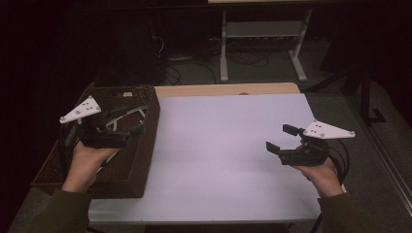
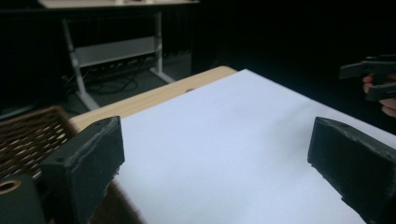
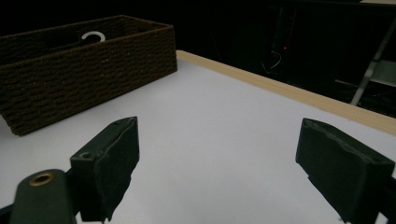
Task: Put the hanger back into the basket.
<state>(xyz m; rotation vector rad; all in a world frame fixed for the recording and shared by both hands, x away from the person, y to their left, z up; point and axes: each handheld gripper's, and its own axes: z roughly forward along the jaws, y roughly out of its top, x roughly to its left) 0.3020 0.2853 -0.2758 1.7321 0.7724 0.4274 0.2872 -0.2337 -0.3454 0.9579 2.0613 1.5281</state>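
A dark woven basket (image 1: 145, 145) stands at the left end of the table, half on the white mat (image 1: 228, 160). My left gripper (image 1: 128, 121) hovers over the basket with its jaws pointing right, open and empty. Its own view looks past the wide-apart jaws (image 2: 219, 154) across the mat, with the basket's rim (image 2: 28, 135) at the lower left. My right gripper (image 1: 281, 138) hangs above the mat's right side, pointing left, open with nothing between its fingers (image 3: 215, 158). Inside the basket (image 3: 84, 70) lies a white ring-shaped thing (image 3: 92, 36), mostly hidden.
The mat covers most of the wooden table, whose bare edge (image 1: 218, 90) shows at the back. Behind the table stands a metal desk frame (image 1: 262, 39) with cables on the floor (image 1: 194, 68). The right gripper (image 2: 369, 79) shows far off in the left gripper view.
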